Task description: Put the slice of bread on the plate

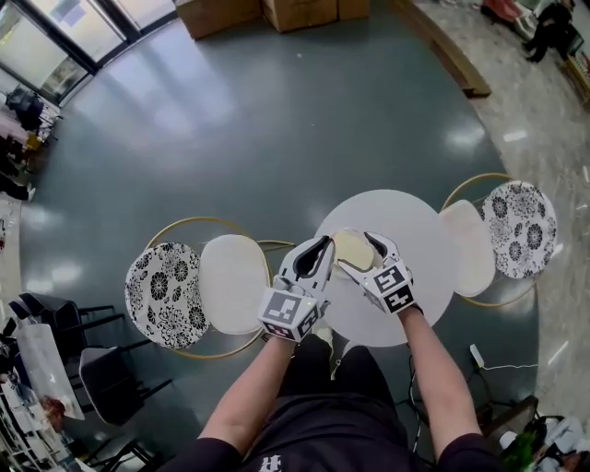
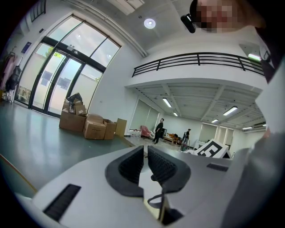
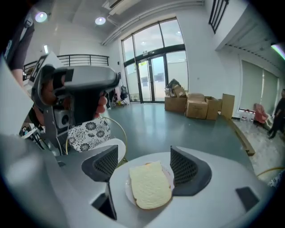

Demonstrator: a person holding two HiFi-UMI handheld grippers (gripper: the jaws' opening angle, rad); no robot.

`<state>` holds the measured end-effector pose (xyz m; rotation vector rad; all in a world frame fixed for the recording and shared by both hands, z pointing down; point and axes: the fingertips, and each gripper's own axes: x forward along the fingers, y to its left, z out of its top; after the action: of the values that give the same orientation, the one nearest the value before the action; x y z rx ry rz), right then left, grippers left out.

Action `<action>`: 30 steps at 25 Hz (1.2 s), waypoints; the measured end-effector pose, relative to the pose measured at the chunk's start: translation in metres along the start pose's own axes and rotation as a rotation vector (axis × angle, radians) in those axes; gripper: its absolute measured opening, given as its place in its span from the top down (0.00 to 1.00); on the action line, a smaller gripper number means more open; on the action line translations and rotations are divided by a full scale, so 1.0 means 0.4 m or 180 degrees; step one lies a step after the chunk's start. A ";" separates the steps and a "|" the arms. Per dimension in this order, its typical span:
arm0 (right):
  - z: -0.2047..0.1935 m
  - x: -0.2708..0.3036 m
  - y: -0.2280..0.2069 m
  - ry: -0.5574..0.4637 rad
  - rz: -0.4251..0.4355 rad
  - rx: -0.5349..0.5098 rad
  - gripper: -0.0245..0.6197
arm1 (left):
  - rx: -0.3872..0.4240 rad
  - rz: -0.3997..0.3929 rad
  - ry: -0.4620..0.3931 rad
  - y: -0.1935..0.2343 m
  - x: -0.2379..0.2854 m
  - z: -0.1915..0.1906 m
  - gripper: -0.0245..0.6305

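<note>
Bread slice (image 3: 150, 185), pale and flat, lay on a small round white plate (image 3: 128, 188); the plate sat toward the left edge of a round white table (image 1: 419, 235); the right gripper (image 3: 144, 156) hung above the slice with its grey ribbed jaws spread wide to either side, touching nothing; the left gripper (image 2: 145, 153), raised just beside it, had its jaws pressed almost together with nothing between them.

Cardboard boxes (image 1: 217, 14) stand on grey floor (image 1: 277, 120) near glass doors (image 3: 153, 67).
</note>
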<state>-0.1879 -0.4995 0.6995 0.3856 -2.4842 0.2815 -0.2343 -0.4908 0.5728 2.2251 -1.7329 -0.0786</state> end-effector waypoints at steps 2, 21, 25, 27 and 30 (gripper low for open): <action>0.059 -0.051 0.009 -0.0166 -0.0014 0.0093 0.45 | 0.0006 -0.0006 -0.0007 -0.021 -0.011 0.034 0.91; 0.411 -0.495 0.106 -0.1271 -0.0275 0.0408 0.95 | 0.0125 -0.0187 -0.0303 -0.290 -0.119 0.296 0.91; 0.434 -0.550 0.139 -0.1375 -0.0275 0.0318 0.95 | 0.0180 -0.0208 -0.0359 -0.337 -0.141 0.326 0.91; 0.443 -0.578 0.153 -0.1430 -0.0284 0.0293 0.95 | 0.0205 -0.0212 -0.0390 -0.358 -0.155 0.341 0.91; 0.450 -0.629 0.161 -0.1514 -0.0304 0.0289 0.95 | 0.0232 -0.0214 -0.0441 -0.396 -0.176 0.360 0.91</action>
<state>-0.1102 -0.4384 0.3996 0.6733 -2.9103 0.2903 -0.1387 -0.4207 0.3814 2.3821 -1.7571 -0.1922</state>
